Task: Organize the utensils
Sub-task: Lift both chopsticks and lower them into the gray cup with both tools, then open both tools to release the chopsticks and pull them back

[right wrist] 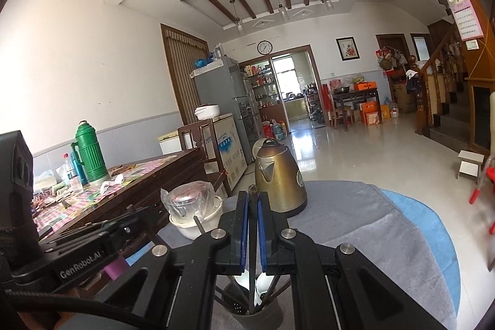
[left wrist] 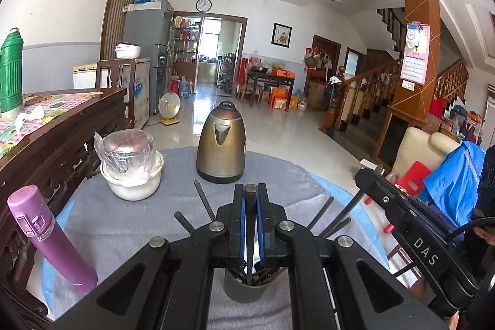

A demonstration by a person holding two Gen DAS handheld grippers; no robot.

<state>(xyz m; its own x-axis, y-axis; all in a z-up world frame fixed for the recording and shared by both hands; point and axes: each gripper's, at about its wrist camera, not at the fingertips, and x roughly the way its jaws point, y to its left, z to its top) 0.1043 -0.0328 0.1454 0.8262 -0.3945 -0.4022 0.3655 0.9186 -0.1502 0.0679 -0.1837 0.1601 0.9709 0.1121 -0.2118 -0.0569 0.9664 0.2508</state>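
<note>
Both grippers, left (left wrist: 250,197) and right (right wrist: 253,200), each clenched on a dark chopstick over the grey holder (left wrist: 244,288): risk of missing its crowded mouth, tipping it.

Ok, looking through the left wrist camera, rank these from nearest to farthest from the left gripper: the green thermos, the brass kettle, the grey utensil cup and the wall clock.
1. grey utensil cup, directly under the left gripper
2. brass kettle, just ahead, mid-table
3. green thermos, far left on the wooden table
4. wall clock, on the back wall above the doorway
</note>
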